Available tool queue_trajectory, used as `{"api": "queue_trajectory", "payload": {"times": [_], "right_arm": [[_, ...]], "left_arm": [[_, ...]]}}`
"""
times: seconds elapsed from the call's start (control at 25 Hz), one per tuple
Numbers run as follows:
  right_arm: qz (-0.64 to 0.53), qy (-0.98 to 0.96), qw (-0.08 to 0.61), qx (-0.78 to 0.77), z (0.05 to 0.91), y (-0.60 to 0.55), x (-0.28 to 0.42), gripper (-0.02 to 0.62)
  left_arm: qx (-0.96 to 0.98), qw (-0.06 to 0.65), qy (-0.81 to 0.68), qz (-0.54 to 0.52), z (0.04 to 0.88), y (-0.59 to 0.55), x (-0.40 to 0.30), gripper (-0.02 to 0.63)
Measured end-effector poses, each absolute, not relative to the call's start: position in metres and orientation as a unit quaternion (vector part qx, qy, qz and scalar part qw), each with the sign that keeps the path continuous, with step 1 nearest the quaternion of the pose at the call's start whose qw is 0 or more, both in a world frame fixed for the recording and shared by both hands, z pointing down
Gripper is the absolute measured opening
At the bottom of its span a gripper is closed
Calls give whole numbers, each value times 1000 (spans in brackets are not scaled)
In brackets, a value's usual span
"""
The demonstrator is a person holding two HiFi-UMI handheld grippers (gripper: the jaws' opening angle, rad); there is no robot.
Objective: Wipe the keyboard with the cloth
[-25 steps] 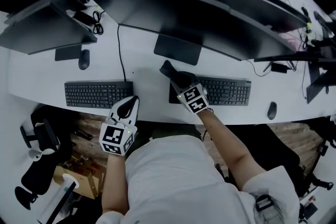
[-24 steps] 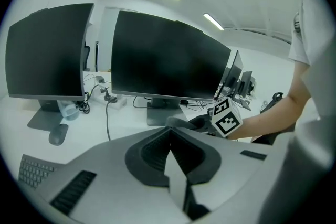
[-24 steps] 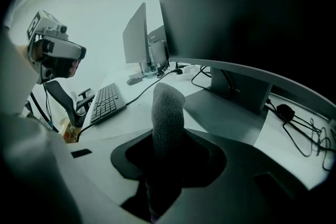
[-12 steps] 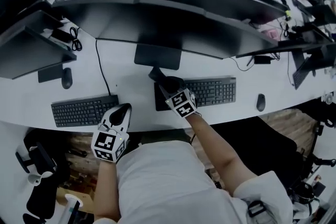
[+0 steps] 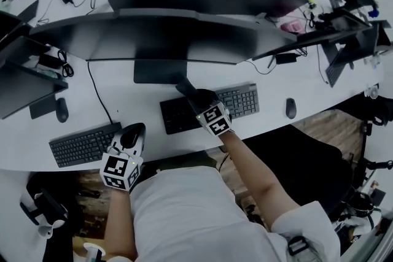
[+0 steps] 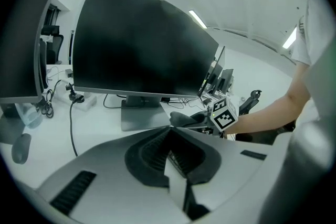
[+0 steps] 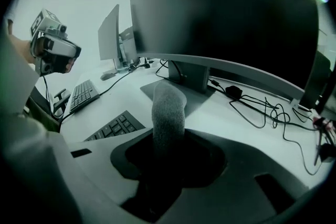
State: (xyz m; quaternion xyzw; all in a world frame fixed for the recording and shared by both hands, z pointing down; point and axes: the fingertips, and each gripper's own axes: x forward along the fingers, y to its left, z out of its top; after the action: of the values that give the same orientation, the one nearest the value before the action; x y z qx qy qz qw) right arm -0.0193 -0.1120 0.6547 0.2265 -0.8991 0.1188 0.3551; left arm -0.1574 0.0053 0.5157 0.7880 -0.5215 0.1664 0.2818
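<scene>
A black keyboard [image 5: 242,101] lies on the white desk [image 5: 147,104] in front of a monitor stand. My right gripper [image 5: 198,98] is over the keyboard's left half, shut on a dark grey cloth [image 5: 187,90]. In the right gripper view the cloth [image 7: 168,107] sticks up out of the jaws of that gripper [image 7: 168,139], with the keyboard's keys [image 7: 113,128] just to its left. My left gripper [image 5: 132,135] hovers at the desk's front edge, shut and holding nothing. From the left gripper [image 6: 170,127] I see the right gripper [image 6: 223,115] and the cloth [image 6: 184,119].
A second keyboard [image 5: 83,144] lies to the left, with a mouse [image 5: 61,110] behind it. Another mouse [image 5: 290,108] sits right of the main keyboard. Large dark monitors [image 5: 184,34] line the back; a cable [image 5: 98,95] and a monitor foot [image 5: 159,72] lie between.
The right gripper and cloth have slid a little rightward along the keyboard from its left end. The head view has shifted. The left gripper stays at the desk edge.
</scene>
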Motion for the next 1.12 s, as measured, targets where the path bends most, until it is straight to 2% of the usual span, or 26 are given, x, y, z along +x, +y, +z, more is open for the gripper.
{"api": "queue_trajectory", "payload": {"times": [1.12], "right_arm": [[127, -878, 345, 308, 655, -176, 143, 132]], "left_arm": [[806, 277, -499, 159, 527, -44, -85, 0]]}}
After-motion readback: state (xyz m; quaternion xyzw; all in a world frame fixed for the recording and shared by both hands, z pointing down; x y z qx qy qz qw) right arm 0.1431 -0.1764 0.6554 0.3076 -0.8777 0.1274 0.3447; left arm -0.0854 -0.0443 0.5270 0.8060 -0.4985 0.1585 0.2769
